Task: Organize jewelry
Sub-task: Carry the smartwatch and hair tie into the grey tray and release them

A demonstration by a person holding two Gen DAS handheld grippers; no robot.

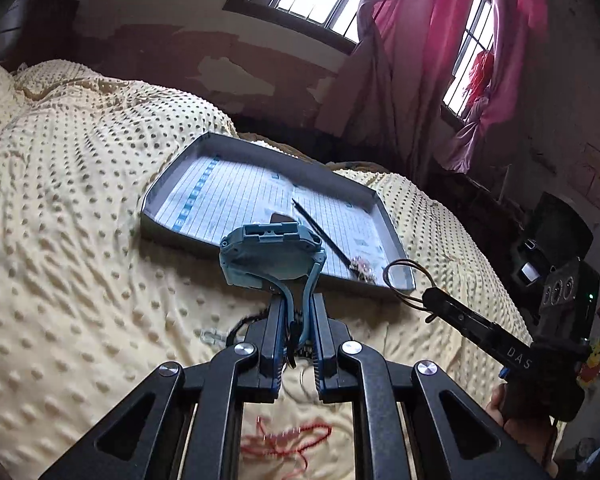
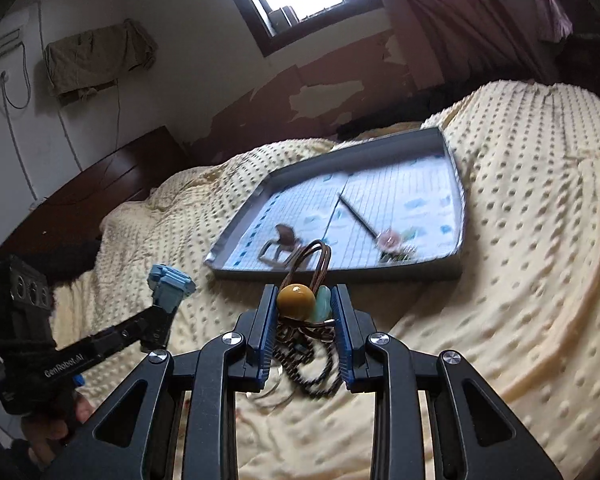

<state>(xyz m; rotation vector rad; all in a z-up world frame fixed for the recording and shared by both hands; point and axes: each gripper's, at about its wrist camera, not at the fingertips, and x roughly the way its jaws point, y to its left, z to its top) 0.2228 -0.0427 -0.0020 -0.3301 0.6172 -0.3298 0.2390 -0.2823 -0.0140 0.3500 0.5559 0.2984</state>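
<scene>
1. Over the bedspread (image 1: 80, 200), left gripper (image 1: 298, 316) clamps a blue watch (image 1: 268, 256) by its strap: light, rigid case, floppy band, so the strap is the handhold.
2. Centre: grey tray (image 2: 458, 208) holds a hairpin (image 2: 360, 216).
3. Right gripper (image 2: 306, 308) pinches a beaded cord bracelet (image 2: 296, 300): soft, light; glossy amber bead looks slippery.

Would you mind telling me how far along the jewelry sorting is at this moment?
Partly done. A hair stick with a flower end and a brown buckle piece already lie in the tray. In hand: the left tool grips a blue watch; the right tool grips a bead hair tie. Left on the blanket: red beads and a dark chain.
</scene>
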